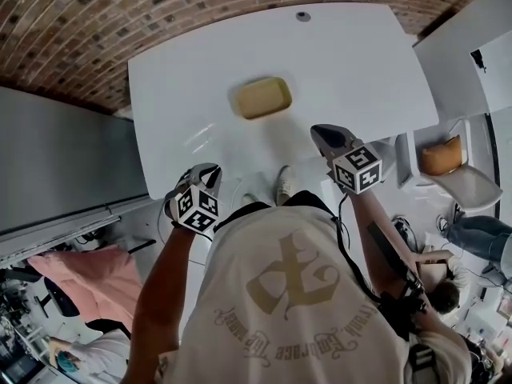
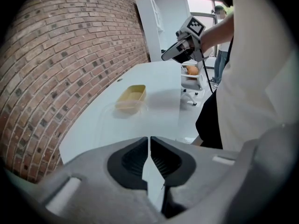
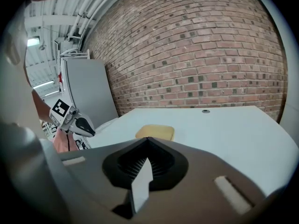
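Note:
A shallow yellow tray lies on the white table, a little left of the middle. My left gripper hovers over the table's near edge, jaws shut on nothing. My right gripper is shut too and empty, above the table's near right part, closer to the tray. From the left gripper view its own jaws meet at the tip, with the tray ahead and the right gripper beyond. The right gripper view has its jaws closed, the tray just past them, and the left gripper off to the left.
A brick wall runs behind the table. A grey panel stands left, a white cabinet right. A chair with an orange cushion sits right of the table. A small round grommet is at the far edge. People sit at lower left and right.

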### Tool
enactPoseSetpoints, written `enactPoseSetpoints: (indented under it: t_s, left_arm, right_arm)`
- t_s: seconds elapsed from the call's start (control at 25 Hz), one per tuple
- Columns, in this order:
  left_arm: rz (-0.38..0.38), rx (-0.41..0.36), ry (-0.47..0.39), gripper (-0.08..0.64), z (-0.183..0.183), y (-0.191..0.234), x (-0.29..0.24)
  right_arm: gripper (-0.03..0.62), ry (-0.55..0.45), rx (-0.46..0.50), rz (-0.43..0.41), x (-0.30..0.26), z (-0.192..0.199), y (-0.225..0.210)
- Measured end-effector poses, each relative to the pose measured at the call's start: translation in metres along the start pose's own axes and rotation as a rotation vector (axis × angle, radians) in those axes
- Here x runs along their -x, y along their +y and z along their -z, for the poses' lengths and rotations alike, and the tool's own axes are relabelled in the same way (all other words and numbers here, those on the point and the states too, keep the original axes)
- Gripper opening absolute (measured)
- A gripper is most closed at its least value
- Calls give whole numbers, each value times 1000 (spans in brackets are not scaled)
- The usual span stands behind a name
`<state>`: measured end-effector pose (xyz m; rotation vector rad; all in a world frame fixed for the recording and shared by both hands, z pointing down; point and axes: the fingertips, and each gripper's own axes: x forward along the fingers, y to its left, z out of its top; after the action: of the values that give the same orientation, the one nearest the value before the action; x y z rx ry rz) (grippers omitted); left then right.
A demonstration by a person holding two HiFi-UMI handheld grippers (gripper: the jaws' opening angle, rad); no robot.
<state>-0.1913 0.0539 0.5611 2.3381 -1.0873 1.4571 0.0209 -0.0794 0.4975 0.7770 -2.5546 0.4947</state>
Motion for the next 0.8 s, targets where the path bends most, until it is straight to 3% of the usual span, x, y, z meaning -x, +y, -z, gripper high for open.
enactPoseSetpoints:
  t_s: [0.4, 0.8]
  left_arm:
    - [-5, 17, -37, 21, 11, -19, 20]
    - [12, 20, -57, 21, 15, -27, 25]
  right_arm:
    - [8, -9, -22, -23, 16, 17, 46]
    - [8, -19, -55, -2, 24, 31, 62]
